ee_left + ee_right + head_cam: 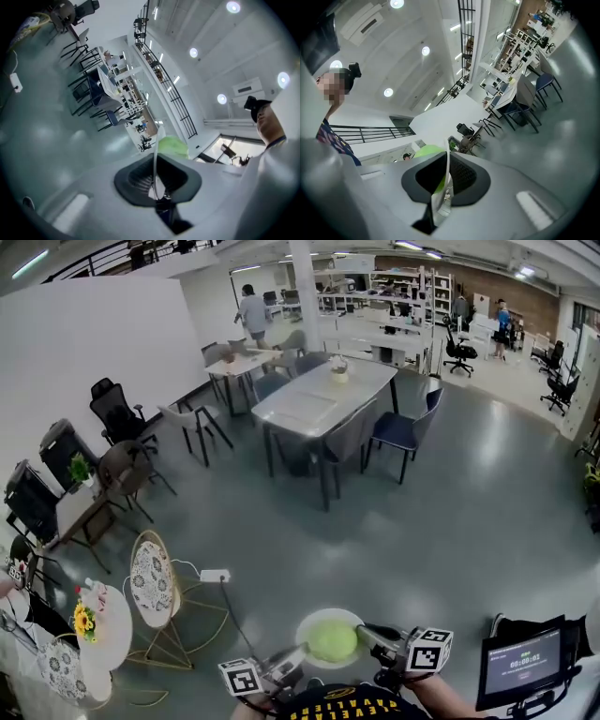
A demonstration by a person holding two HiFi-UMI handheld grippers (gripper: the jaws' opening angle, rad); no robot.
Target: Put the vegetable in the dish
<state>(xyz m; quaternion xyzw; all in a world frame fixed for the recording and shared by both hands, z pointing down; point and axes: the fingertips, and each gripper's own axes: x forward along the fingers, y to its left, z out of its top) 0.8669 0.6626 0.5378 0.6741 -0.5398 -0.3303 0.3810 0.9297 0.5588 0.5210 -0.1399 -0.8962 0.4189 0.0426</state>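
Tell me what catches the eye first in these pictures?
A bright green vegetable sits in a white dish at the bottom centre of the head view. The left hand-held gripper and right hand-held gripper each clamp its rim. Beyond stands a long pale table with chairs.
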